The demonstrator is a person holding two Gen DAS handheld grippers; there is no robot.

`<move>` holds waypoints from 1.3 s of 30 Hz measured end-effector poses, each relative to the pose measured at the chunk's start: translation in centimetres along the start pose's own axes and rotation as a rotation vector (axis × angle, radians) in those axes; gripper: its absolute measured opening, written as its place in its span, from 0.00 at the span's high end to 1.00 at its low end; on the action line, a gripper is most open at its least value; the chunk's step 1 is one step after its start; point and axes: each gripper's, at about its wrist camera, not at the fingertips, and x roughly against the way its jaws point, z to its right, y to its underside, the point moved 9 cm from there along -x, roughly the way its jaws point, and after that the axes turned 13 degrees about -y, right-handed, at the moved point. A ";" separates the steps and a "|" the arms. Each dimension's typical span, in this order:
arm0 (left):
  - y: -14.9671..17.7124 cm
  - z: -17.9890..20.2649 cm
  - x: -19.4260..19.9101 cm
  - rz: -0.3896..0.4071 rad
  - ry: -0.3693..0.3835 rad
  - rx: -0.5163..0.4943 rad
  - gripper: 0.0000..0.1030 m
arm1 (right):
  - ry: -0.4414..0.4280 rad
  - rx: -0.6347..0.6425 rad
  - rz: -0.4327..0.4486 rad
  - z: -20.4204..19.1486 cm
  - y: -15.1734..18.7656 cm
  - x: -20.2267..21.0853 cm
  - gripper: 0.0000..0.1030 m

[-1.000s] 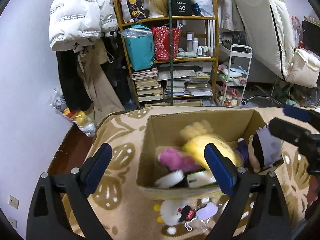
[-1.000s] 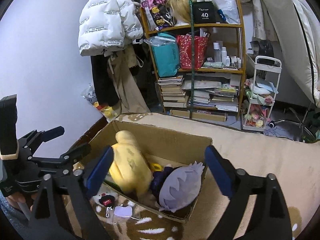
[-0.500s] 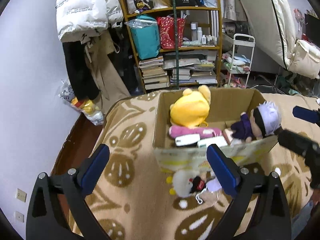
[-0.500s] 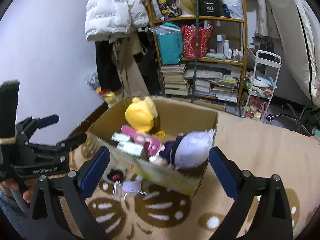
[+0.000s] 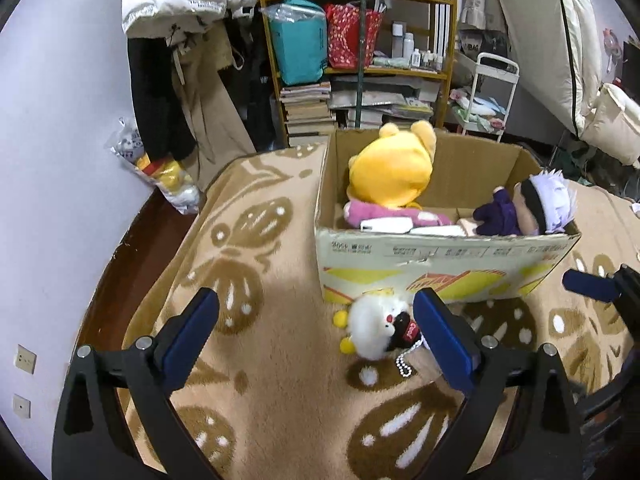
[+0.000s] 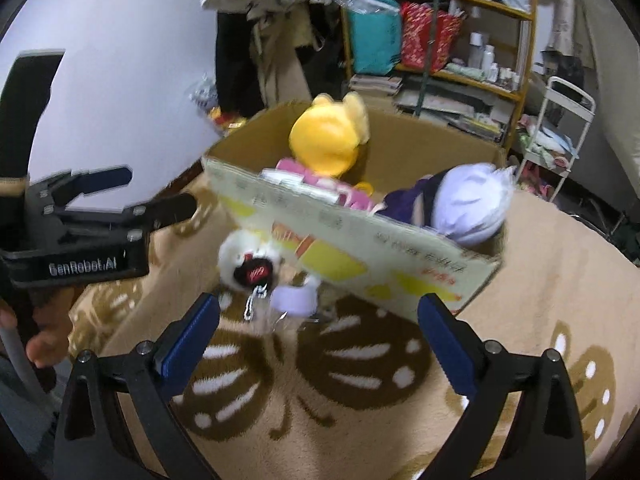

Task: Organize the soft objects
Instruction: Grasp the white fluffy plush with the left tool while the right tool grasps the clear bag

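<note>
Left gripper [image 5: 316, 334] and right gripper [image 6: 318, 330], each with fingers spread apart and holding nothing, hover above a patterned beige blanket [image 5: 256, 264]. A small white plush [image 5: 374, 332] lies on the blanket, touching the front wall of a cardboard box [image 5: 444, 266]. Inside the box: a yellow plush [image 5: 390, 170], a pink plush [image 5: 362, 212] and a purple-clad doll [image 5: 528, 206].

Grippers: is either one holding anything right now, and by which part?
Nothing is held. Left gripper and right gripper both have jaws open and empty.
</note>
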 end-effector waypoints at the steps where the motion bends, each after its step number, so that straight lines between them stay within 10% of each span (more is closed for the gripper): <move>1: 0.1 0.1 -0.3 -0.006 0.005 0.001 0.06 | 0.004 0.013 -0.012 -0.1 0.3 -0.5 0.00; 32: 3.2 4.9 -7.5 -0.202 0.156 -0.016 0.07 | -0.079 -0.055 -0.137 0.3 3.9 -8.6 0.00; 39: 4.0 6.3 -8.2 -0.231 0.217 0.001 0.44 | -0.093 -0.082 -0.146 1.4 4.2 -9.3 0.06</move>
